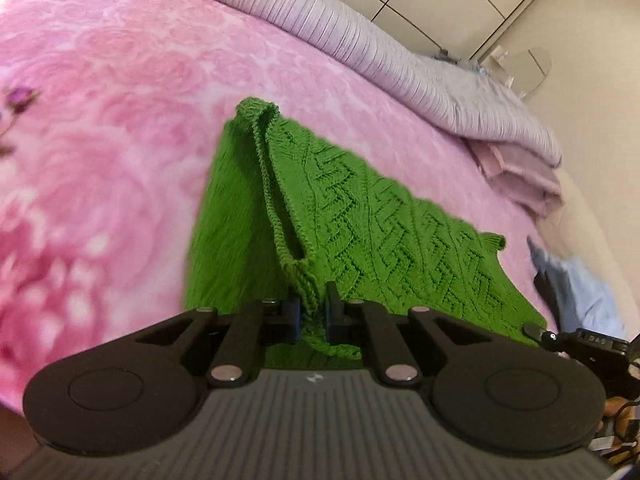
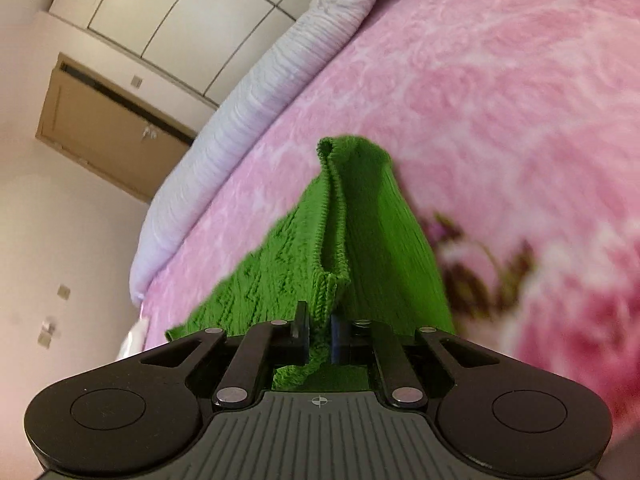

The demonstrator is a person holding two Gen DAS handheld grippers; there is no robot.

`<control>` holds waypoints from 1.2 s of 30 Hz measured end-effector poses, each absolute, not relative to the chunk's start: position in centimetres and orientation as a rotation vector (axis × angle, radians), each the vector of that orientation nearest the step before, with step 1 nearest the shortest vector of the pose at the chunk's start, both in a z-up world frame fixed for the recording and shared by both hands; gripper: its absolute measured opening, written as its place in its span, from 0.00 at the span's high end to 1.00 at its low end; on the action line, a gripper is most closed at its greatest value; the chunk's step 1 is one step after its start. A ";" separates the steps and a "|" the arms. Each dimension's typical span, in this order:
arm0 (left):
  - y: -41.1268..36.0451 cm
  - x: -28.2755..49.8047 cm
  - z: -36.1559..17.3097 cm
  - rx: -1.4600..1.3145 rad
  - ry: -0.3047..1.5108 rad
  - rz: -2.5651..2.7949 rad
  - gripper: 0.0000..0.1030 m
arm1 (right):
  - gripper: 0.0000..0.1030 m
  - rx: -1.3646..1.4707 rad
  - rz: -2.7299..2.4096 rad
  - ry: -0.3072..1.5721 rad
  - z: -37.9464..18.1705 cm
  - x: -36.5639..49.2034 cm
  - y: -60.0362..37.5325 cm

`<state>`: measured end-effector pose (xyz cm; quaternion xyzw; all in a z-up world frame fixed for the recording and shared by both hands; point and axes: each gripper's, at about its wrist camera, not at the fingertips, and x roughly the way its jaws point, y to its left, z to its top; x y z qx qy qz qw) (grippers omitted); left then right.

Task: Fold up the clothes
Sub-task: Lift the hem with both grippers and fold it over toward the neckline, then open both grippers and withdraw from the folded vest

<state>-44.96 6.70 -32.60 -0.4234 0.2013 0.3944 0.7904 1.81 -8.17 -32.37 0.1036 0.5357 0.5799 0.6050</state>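
We have the green knitted garment (image 1: 360, 216) pinched at 2 places, and it hangs between them above the bed rather than lying flat. The left hand-held gripper (image 1: 313, 312) has its jaws drawn almost together on a bunched rolled edge of the knit; the right hand-held gripper (image 2: 319, 336) is closed just as narrowly on another bunch of the same edge. In our judgement, holding the edge at 2 spots lets the cloth drape under its own weight so a layer can be carried over or laid down squarely; whether we are lifting it to fold or lowering a fold already made, these views do not settle. From the left wrist, the patterned panel falls away toward 2 o'clock, with a plainer ribbed layer toward 10 o'clock, so the knit looks doubled along the held edge.

Beneath it lies the pink rose-printed blanket (image 1: 120, 100) covering the bed, soft and plush, so it may drag at the knit. A rolled lilac quilt (image 1: 360, 28) lies along the bed's far side at 1 o'clock, with folded pinkish cloth (image 1: 520, 176) at its end. Beyond stand pale cupboard doors (image 2: 192, 20) and, in the right wrist view at 9 o'clock, a brown door (image 2: 104, 120).
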 end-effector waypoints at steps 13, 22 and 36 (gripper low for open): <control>1.8 -43.3 -32.9 -0.744 0.621 0.962 0.88 | 0.92 0.042 1.256 1.173 -32.8 -1.9 -12.1; -0.1 -39.8 -29.8 -0.478 0.850 1.118 0.74 | 0.79 -0.341 1.203 0.893 -30.4 -7.4 -11.1; 0.1 -38.8 -27.1 -0.323 0.837 1.183 0.72 | 0.73 -0.389 1.191 0.737 -27.5 -8.8 -8.5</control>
